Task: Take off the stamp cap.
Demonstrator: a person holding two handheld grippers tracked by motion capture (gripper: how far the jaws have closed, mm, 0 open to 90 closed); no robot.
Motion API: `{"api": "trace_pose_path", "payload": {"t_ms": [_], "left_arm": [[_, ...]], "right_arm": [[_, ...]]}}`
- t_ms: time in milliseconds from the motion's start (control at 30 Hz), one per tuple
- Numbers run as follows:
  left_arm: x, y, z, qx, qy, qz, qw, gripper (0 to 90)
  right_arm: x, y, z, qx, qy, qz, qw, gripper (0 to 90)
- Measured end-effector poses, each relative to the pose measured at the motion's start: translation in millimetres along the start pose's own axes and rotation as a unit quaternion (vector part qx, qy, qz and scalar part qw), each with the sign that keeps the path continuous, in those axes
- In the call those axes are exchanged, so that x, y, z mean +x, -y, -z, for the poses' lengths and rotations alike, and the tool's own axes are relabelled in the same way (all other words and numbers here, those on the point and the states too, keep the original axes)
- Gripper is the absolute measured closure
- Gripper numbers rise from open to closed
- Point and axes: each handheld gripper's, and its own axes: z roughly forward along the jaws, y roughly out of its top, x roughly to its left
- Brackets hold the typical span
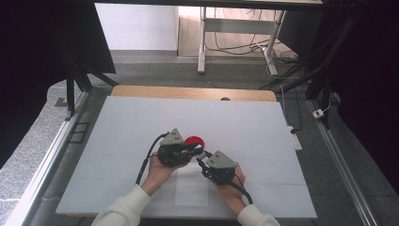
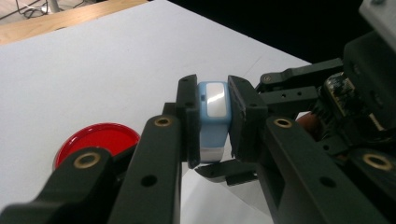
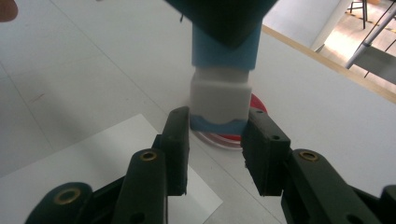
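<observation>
A person holds a gripper in each hand over the white-covered desk (image 1: pixel 141 127), both meeting just beside a red round dish (image 1: pixel 195 141) that lies flat on the desk.

The left gripper (image 2: pixel 211 121) has its jaws clenched on a small light-blue block (image 2: pixel 214 116) with a pale shiny patch on its upper face and a white lower section. In the left gripper view the block stands upright between the two black jaws, raised off the desk, with the red dish lower down and to the left of it.

The right gripper (image 3: pixel 217 135) comes at the same block from the other side, the two grippers nearly touching in the high view. In the right gripper view the block's white section (image 3: pixel 219 100) hangs down between the jaws, its blue-edged bottom level with the jaw tips. The left jaw looks to touch that bottom edge, while a narrow gap shows at the right jaw, so the jaws stand released around the block rather than squeezing it. The red dish (image 3: pixel 233 135) lies just behind the block there, partly hidden by it. A paler rectangular sheet (image 1: pixel 191 188) lies on the desk nearer the person than the dish, between the two forearms.
</observation>
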Motion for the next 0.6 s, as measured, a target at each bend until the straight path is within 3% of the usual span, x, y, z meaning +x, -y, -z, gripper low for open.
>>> {"api": "trace_pose_path", "payload": {"t_ms": [600], "left_arm": [[-0.5, 1.1, -1.8, 0.003, -0.006, 0.000, 1.0000, 75.1]], "right_arm": [[0.7, 0.9, -0.9, 0.012, 0.011, 0.012, 0.9998, 65.4]]}}
